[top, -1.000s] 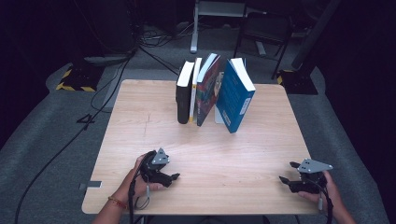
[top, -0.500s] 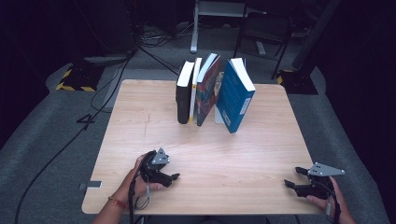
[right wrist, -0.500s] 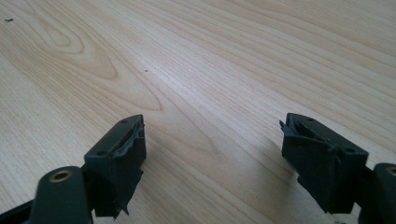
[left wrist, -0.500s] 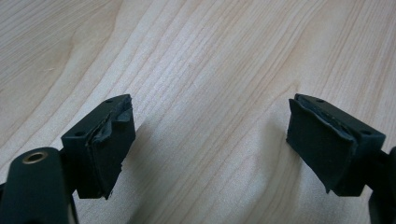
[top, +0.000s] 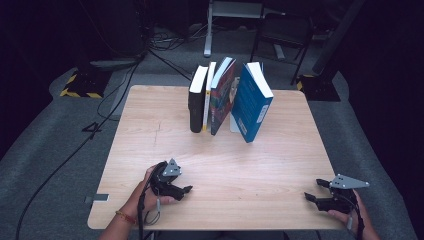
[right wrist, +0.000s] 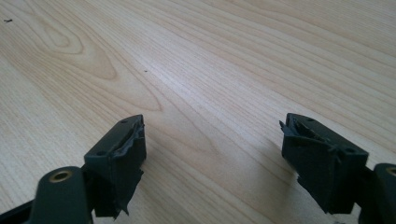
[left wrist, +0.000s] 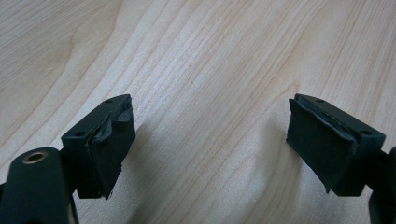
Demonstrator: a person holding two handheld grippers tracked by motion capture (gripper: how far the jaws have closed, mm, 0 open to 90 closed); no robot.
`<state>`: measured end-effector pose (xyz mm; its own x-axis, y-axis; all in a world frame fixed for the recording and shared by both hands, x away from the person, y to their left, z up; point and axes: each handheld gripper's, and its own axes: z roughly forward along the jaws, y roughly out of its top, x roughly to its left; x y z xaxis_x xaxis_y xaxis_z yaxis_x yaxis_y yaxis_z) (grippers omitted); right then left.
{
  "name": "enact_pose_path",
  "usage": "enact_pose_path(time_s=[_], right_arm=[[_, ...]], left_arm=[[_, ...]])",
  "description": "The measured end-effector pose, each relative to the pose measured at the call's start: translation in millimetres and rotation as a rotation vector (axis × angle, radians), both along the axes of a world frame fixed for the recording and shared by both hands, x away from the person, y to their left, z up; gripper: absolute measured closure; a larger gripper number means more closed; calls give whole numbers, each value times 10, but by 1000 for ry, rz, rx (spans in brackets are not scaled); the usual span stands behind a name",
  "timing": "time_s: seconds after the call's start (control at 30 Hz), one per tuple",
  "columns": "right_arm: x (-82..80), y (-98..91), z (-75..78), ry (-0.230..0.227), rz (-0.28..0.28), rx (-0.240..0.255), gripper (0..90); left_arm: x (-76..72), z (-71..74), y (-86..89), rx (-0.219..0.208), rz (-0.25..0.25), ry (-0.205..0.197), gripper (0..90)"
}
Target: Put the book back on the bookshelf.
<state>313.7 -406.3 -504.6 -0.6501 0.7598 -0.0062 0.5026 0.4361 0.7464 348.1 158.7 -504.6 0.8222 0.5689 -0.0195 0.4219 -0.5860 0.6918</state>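
1. Left gripper (top: 181, 190): one, held low over the near left part of the table (top: 150, 130) in the person's left hand (top: 150, 187), forearm entering from the near edge, jaws pointed right. In the left gripper view (left wrist: 210, 149) its jaws were seen set wide apart, with nothing but bare wood between them.
2. Right gripper (top: 315, 192): one, held at the near right corner of the table in the right hand (top: 350, 215), jaws pointed left across the tabletop, the grey three-cornered plate lying on top. In the right gripper view (right wrist: 212, 158) its jaws were seen spread wide, having just been opening, with nothing held and bare wood between them.
3. Books (top: 227, 100): four counted, stood upright in a row at the far middle of the table, well apart from both grippers. From left to right were noted a black book (top: 196, 102), a thin white book (top: 207, 97) touching it, a book with a colourful cover (top: 222, 95) leaned left against the white one, and a blue book (top: 252, 102) stood a little apart and tilted.
4. Table: one, light wood, grain visible in both gripper views.
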Motion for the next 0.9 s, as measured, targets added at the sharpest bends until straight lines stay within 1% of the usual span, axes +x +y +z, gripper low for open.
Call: enact_pose_path(time_s=[0.23, 0.9], right_arm=[[-2, 1, 0, 0, -5, 0, 223], [-2, 1, 0, 0, -5, -1, 223]], left_arm=[[11, 1, -1, 2, -9, -1, 151], [14, 0, -6, 1, -6, 0, 150]])
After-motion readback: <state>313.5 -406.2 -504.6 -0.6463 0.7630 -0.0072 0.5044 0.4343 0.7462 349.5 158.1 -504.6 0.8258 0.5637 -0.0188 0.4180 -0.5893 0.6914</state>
